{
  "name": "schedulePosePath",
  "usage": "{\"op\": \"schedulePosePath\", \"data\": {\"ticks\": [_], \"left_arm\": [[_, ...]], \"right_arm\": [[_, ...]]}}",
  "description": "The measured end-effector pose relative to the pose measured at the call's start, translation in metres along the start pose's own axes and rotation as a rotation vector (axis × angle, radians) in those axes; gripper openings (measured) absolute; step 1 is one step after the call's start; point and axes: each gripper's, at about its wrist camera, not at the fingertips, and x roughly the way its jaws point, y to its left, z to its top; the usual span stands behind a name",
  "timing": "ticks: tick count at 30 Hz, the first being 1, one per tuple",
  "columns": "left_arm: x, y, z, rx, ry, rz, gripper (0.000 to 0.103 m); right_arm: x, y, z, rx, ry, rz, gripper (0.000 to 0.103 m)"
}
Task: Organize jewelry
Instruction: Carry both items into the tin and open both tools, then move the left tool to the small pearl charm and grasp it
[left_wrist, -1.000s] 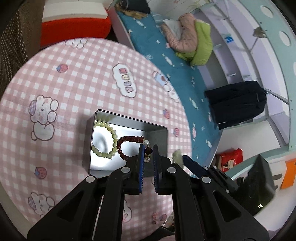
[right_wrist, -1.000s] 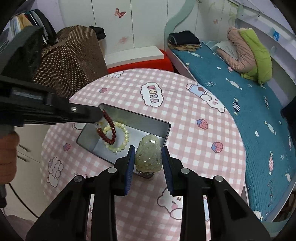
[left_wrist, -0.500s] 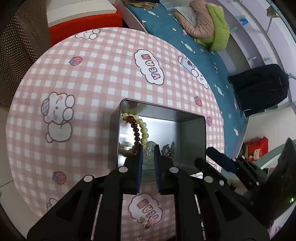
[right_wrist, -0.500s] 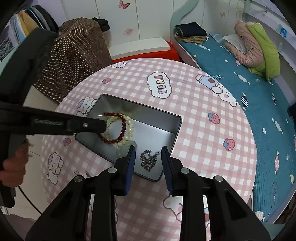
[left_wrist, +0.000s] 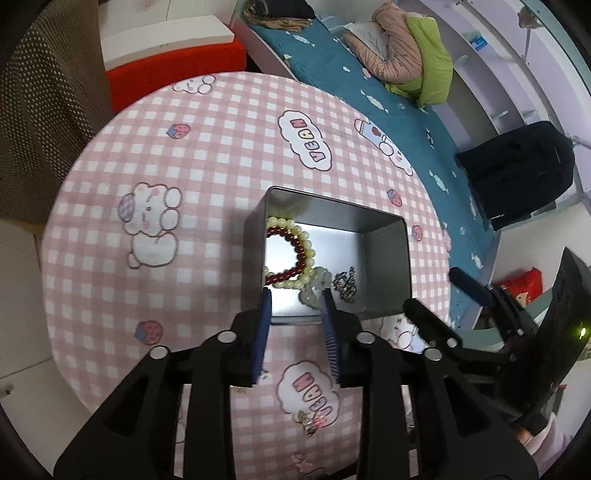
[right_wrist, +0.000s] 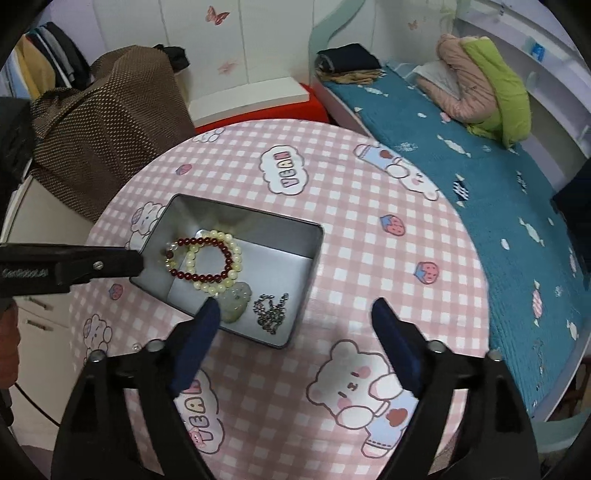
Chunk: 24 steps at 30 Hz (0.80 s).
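A silver tin box (right_wrist: 303, 258) (left_wrist: 384, 266) sits on the round pink checked table (right_wrist: 369, 258). Inside lie a dark red bead bracelet (right_wrist: 210, 275) (left_wrist: 284, 273), a pale cream bead bracelet (right_wrist: 232, 277) (left_wrist: 308, 254), a pale green jade pendant (right_wrist: 236, 301) (left_wrist: 314, 291) and a small metal chain (right_wrist: 271, 314) (left_wrist: 345, 282). My left gripper (left_wrist: 295, 299) is open and empty just above the box's near edge. My right gripper (right_wrist: 291, 314) is open wide and empty over the box's near corner.
A small metal trinket (left_wrist: 312, 421) lies on the table near the left gripper's base. A tiny bead (right_wrist: 136, 346) lies left of the box. A brown dotted chair (right_wrist: 110, 122) stands behind the table and a blue bed (right_wrist: 480, 177) on the right.
My left gripper let go of the red bracelet, which now lies in the box, and opened. My right gripper dropped the jade pendant in the box, opened wide and drew back.
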Motion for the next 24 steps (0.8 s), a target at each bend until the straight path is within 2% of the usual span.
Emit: {"op": "schedulePosePath", "data": {"ticks": [2, 3, 4, 9, 13, 19, 24], "left_arm": [[-0.006, -0.002, -0.006, 0.034, -0.004, 0.021, 0.038], [-0.008, -0.002, -0.009, 0.049, -0.007, 0.036, 0.047], [-0.012, -0.002, -0.014, 0.066, -0.014, 0.05, 0.057], [-0.011, 0.007, -0.034, 0.086, 0.015, 0.081, 0.066], [-0.002, 0.014, -0.048, 0.094, 0.055, 0.108, 0.067], [0.016, 0.015, -0.067, 0.158, 0.084, 0.143, 0.065], [0.038, 0.021, -0.075, 0.146, 0.114, 0.157, 0.051]], "right_arm": [[-0.005, -0.002, -0.002, 0.019, -0.013, -0.013, 0.082], [-0.007, -0.003, -0.004, 0.028, -0.019, -0.017, 0.083], [-0.008, -0.003, -0.005, 0.033, -0.019, -0.018, 0.089], [-0.012, -0.003, -0.016, 0.044, -0.012, -0.049, 0.091], [-0.014, 0.006, -0.025, 0.022, -0.005, -0.063, 0.091], [-0.016, 0.019, -0.039, -0.02, 0.003, -0.055, 0.091], [-0.013, 0.028, -0.045, -0.059, 0.021, -0.047, 0.091]]}}
